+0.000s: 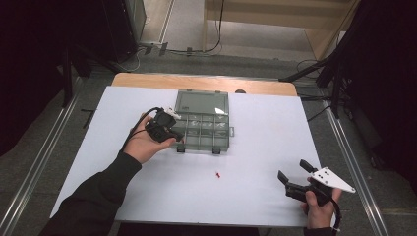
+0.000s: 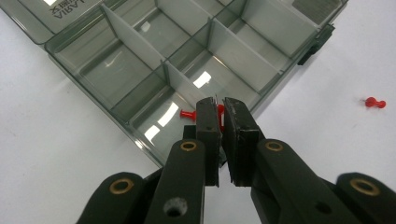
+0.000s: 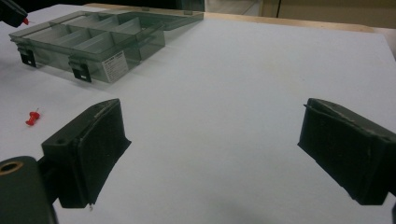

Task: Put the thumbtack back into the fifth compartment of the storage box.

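Holding a red push pin [image 2: 219, 113] between nearly closed jaws, the left gripper [image 2: 219, 105] hangs over the front left corner compartment of the organizer box [image 2: 140, 70], the smoky clear box with white dividers that lies open on the white table [image 1: 255, 182]. In the left gripper view the pin's red head pokes out to one side of the jaw tips and red shows in the thin gap between them, just above the floor of that compartment. The step in hand looks like dropping a pin into the box: the carry appears done and the release is not yet made.

In front of the box, well apart from its two dark latches, a second push pin [image 1: 217, 174] lies loose on the table. Farther from the box, near the front right of the table, the right gripper [image 1: 291, 173] rests low with its jaws spread wide and nothing between them, pointed toward the box.

The next move likely calls for parting the left jaws so the held pin falls inside the compartment walls and does not catch on the near rim or a divider. After that the loose pin in front of the box would need a low, careful pinch, since it is small and lies flat.
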Demonstrator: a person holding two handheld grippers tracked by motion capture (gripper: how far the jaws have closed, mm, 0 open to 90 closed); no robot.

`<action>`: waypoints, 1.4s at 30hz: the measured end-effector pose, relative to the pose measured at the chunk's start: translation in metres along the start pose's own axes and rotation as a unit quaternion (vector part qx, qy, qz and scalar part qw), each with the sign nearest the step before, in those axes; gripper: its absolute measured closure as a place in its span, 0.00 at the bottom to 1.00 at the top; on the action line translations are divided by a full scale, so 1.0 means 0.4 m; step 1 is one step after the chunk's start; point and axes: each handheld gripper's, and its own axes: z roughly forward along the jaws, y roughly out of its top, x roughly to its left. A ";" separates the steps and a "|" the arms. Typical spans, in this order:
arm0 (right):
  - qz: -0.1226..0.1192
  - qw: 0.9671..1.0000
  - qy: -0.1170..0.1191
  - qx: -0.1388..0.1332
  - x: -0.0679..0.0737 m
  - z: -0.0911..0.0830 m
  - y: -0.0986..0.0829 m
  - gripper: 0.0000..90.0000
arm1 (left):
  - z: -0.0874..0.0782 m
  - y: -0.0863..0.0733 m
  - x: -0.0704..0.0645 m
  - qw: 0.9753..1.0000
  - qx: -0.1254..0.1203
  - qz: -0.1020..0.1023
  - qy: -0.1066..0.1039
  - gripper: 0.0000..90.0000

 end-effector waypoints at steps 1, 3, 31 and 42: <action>-0.001 1.000 0.000 0.000 -0.001 0.000 0.000 0.08 | -0.001 0.001 0.003 1.000 0.001 0.000 0.000 0.94; -0.001 1.000 0.001 0.000 -0.001 -0.001 0.000 0.08 | 0.000 0.003 0.010 1.000 0.001 -0.003 0.004 0.94; 0.001 1.000 0.002 -0.001 -0.004 0.001 -0.001 0.08 | 0.014 0.027 0.044 1.000 0.011 -0.013 0.015 0.94; -0.001 1.000 0.002 -0.002 -0.004 0.001 -0.001 0.08 | 0.006 0.028 0.041 1.000 -0.007 -0.023 -0.006 0.73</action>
